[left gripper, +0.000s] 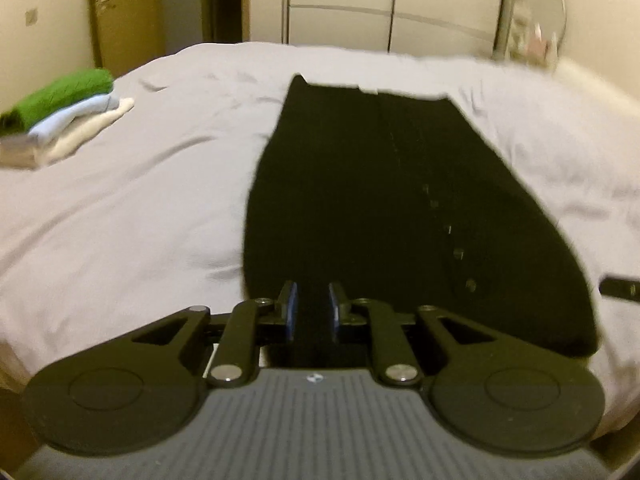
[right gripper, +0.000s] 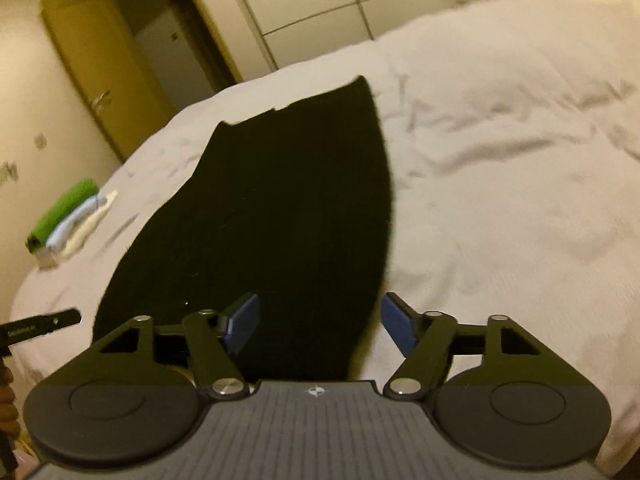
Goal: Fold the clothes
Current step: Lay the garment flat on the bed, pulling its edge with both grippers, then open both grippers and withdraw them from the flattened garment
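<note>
We hold the black garment (left gripper: pixel 360 200) lengthwise ahead on the bed (left gripper: pixel 120 200); left gripper (left gripper: pixel 313 308) narrowly pinches its near hem, right gripper (right gripper: pixel 318 322) stands wide, empty.

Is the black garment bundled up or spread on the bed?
Spread: the black garment lies long and flat on the bed, no bunching.

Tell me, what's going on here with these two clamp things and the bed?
A person is folding clothes on a bed with a gripper in each hand. The left gripper is nearly closed at the near edge of a black garment; whether it pinches the cloth is unclear. The right gripper is open over it. A folded stack waits aside.
</note>
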`<move>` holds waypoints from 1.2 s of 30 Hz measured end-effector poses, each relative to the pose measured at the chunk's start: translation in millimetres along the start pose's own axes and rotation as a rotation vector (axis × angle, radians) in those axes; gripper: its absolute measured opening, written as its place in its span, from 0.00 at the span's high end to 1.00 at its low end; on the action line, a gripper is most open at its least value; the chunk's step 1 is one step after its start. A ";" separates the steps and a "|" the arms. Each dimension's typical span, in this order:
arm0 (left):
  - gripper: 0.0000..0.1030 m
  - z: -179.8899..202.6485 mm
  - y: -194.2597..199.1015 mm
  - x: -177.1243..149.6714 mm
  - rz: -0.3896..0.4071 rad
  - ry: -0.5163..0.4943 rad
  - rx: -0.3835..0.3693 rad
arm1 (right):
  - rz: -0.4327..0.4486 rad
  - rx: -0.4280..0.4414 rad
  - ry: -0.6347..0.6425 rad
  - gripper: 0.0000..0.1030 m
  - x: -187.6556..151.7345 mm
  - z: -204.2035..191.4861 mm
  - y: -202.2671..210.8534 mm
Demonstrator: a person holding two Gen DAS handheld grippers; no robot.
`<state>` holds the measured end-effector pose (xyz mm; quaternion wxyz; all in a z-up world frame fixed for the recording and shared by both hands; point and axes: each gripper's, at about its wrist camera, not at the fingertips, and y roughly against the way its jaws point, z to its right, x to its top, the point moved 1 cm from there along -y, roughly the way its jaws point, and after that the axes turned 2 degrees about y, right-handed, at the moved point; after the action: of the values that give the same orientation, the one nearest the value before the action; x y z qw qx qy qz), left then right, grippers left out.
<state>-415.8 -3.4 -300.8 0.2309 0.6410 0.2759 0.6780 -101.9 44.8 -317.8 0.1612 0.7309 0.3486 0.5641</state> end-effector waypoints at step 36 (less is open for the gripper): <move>0.29 50.1 129.1 -30.0 0.068 -0.040 0.089 | 0.007 -0.188 0.182 0.00 -37.0 -91.6 105.0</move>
<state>-358.5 -115.2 -235.2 0.1842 0.6731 0.2791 0.6596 -157.8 -69.2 -249.5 0.1948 0.6597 0.3049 0.6587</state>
